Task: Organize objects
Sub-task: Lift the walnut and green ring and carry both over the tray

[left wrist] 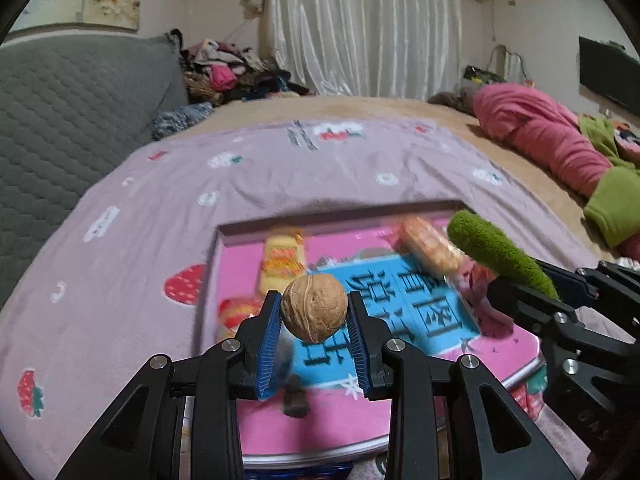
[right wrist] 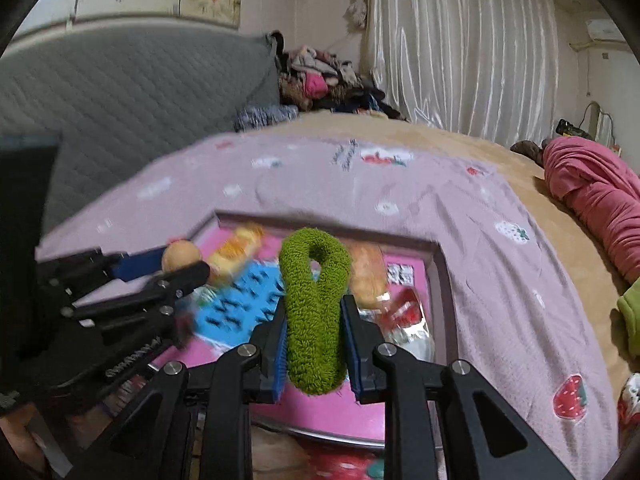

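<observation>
The bed (left wrist: 120, 216) carries a pink tray (left wrist: 320, 432) of wrapped snacks. Right tongs (right wrist: 314, 344) clamp a green fuzzy loop (right wrist: 314, 312): soft, light, compressible; grip mid-body. Left tongs (left wrist: 314, 312) pinch a walnut (left wrist: 314, 307): hard, round, slip-prone; grip across its widest part.

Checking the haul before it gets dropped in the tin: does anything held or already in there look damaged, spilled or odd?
Nothing stands out. The left gripper holds a whole, uncracked walnut; the right gripper holds an intact green fuzzy loop. Snack packets lie loosely in the pink tin, blurred but unspilled.
</observation>
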A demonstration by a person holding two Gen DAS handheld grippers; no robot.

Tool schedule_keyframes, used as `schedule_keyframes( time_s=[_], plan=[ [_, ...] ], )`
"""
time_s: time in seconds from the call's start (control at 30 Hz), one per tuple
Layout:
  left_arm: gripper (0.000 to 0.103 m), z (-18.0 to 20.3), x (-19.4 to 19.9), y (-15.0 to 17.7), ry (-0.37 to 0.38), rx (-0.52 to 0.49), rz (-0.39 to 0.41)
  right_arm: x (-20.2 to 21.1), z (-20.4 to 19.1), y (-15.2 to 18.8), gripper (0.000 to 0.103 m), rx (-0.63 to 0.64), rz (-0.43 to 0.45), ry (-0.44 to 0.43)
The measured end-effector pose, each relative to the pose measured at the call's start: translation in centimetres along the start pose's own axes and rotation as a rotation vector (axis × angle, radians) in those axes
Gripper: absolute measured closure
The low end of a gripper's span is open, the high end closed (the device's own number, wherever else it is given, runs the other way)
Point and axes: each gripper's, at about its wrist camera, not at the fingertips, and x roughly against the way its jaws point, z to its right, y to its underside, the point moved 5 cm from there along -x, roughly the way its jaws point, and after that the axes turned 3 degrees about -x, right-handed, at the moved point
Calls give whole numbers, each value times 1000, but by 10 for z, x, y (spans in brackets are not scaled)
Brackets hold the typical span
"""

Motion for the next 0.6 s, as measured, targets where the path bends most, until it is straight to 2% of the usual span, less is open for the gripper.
schedule_keyframes(
  time_s=[0.23, 0.6],
  plan=[
    [70, 14, -7, 7, 32, -21, -27, -13, 5, 13, 78, -24, -53, -25],
    [70, 23, -26, 21, 26, -54, -83, -33, 10, 24, 78, -12, -108, -19]
  ],
)
